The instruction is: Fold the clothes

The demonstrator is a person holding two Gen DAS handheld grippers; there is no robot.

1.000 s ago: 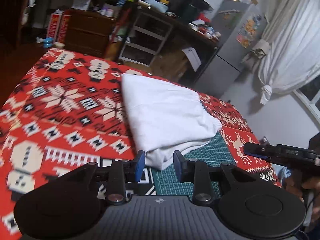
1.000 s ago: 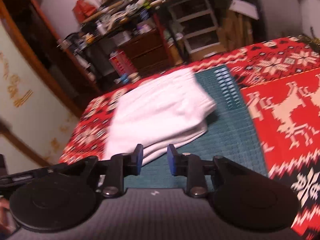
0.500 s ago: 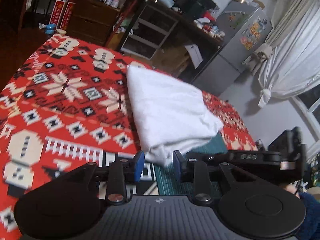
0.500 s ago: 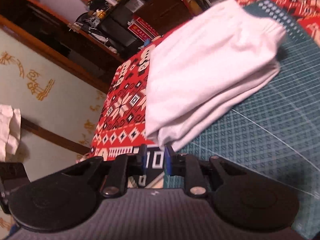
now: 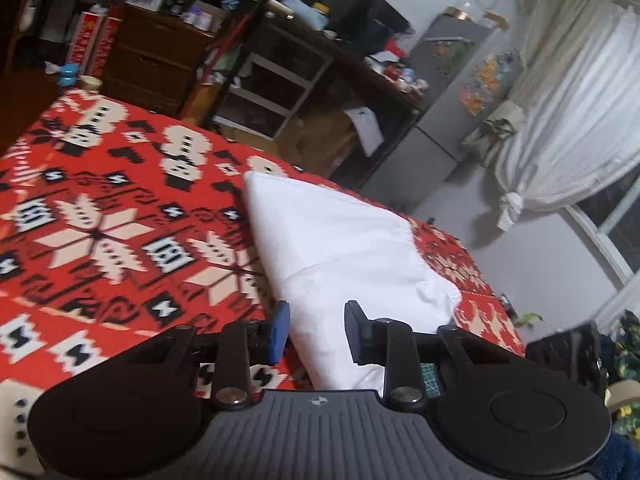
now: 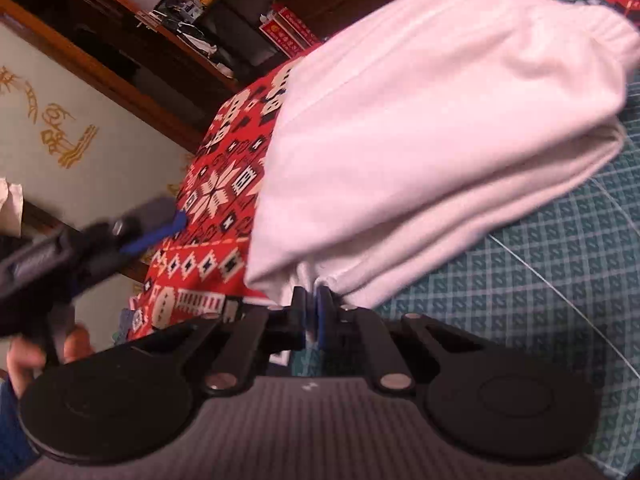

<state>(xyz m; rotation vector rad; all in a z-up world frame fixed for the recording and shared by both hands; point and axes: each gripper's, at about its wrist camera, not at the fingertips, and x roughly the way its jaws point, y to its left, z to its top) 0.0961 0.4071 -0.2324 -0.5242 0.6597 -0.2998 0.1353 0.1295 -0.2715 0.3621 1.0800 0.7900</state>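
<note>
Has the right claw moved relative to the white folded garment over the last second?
Yes. The right claw has moved down and in toward the white garment's near corner beside the green cutting mat, and now pinches its edge.

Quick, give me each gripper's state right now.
Left gripper: jaws closing around the near edge of the folded white cotton garment, not yet pinched.
Right gripper: shut on the garment's near corner.

We count one folded white garment (image 5: pixel 340 256) on one red patterned blanket (image 5: pixel 100 240), one green cutting mat (image 6: pixel 560 280) beside the garment, and two grippers: left (image 5: pixel 316 330), right (image 6: pixel 312 312).
</note>
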